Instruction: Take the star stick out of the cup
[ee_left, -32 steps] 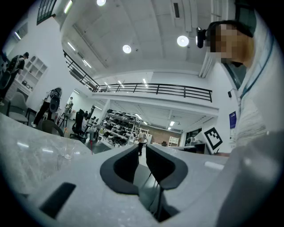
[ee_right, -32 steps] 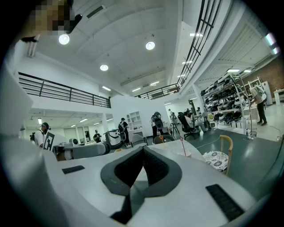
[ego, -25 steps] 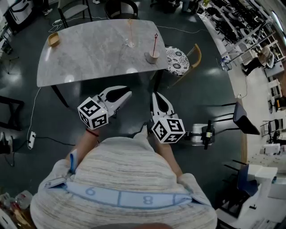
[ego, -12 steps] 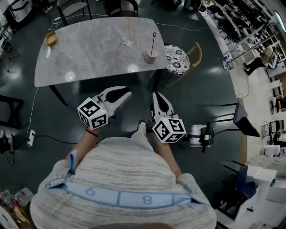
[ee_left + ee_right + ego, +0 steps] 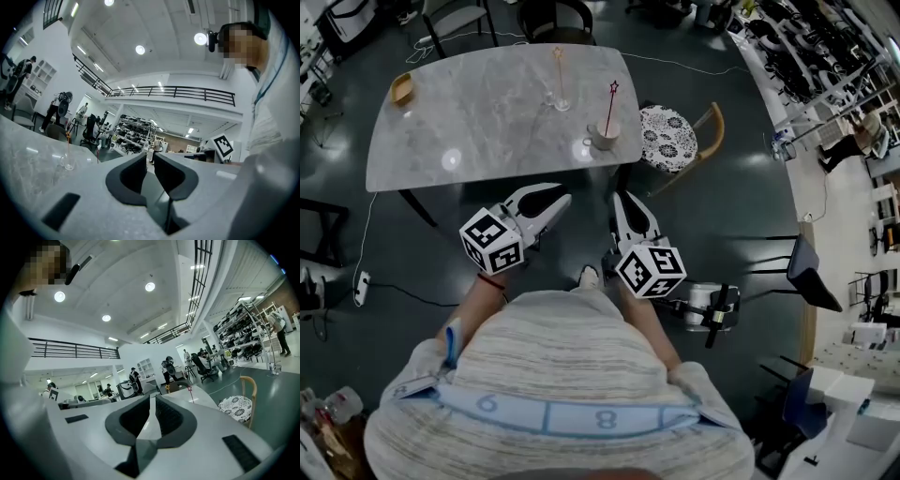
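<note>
Two star sticks, one cup, one glass, two grippers.

The person wears a grey striped top, a blue neck strap and a red wrist band. The white left tongs and right tongs carry cubes with black squares.

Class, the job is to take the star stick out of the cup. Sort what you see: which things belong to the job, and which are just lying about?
Belong to the job: star stick; cup; left hand-held gripper; right hand-held gripper.

Just lying about: glass holding another stick; wooden bowl; cushioned chair.
</note>
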Demonstrator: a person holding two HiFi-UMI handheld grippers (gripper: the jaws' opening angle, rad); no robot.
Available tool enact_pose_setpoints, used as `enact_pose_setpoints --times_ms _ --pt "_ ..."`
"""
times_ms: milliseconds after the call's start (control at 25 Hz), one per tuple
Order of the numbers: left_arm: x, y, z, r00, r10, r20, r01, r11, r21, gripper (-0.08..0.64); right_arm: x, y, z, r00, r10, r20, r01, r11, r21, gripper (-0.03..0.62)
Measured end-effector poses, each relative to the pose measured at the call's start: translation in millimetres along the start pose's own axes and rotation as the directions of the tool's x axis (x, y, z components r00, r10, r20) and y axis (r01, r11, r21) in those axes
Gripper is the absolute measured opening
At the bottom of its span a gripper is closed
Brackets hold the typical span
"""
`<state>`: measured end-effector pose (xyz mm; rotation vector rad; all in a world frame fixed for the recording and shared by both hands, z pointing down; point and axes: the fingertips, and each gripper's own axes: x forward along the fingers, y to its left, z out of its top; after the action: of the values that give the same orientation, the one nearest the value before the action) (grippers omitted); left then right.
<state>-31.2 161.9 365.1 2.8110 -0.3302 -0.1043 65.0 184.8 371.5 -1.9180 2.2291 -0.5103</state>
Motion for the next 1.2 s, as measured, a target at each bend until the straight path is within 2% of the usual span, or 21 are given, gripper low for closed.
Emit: enact_pose_setpoints --times_ms 680,920,1200 --pt "134.9 8.8 4.8 0.997 0.069 0.028 -0.069 0.998 0.004 0.061 34.5 -107.2 48.4 0.987 0.147 -0.064 -0.148 0.989 -0.011 0.012" --pt "152.9 16.5 -3.2 0.996 0.094 0.012 -0.094 0.996 0.002 0.061 46.1 -131.0 48.5 0.983 0.167 -0.072 -0.167 0.986 0.008 0.012" --pt "157.2 39.5 6.4 0.994 0.106 0.011 -0.106 0.994 0.007 0.061 75.8 -128.9 51.3 0.977 0.195 -0.085 -0.195 0.981 0.012 0.012"
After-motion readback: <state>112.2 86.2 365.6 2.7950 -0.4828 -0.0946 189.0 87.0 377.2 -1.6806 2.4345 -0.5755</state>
